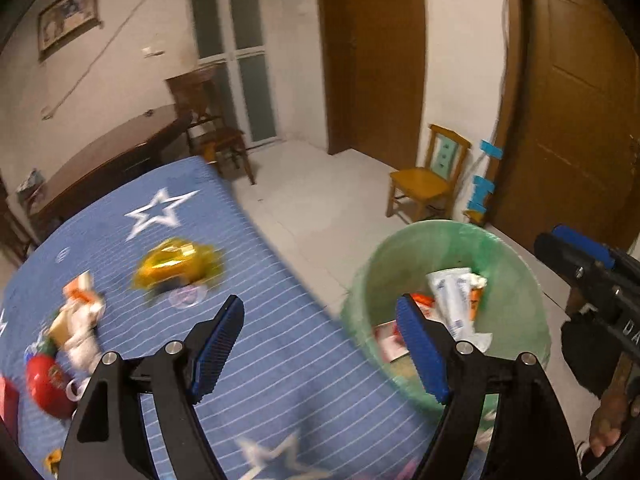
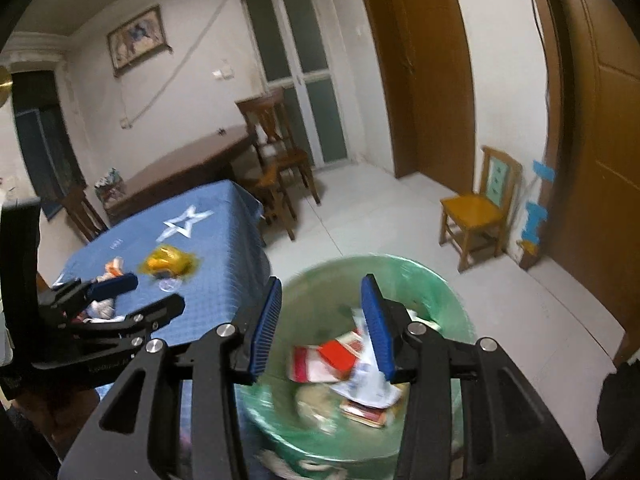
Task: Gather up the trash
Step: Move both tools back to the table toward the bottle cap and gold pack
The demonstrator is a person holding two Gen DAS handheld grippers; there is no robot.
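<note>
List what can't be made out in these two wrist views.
- Trash bin bottom: right wrist view, motion blur and the right tool in front.
- Wrapper pile on the blue table: left wrist view, blurred; items can't be told apart.
- Red item: left wrist view, cut by the frame edge.
- Left tool: open, nothing between its fingers.
- Wall picture: too small.

My left wrist camera looked down over the blue starred tablecloth [image 1: 248, 344]; my right sat close above the green-lined trash bin [image 2: 448, 300] (both shared bin, tablecloth, and the yellow chair [image 1: 424, 180]).
</note>
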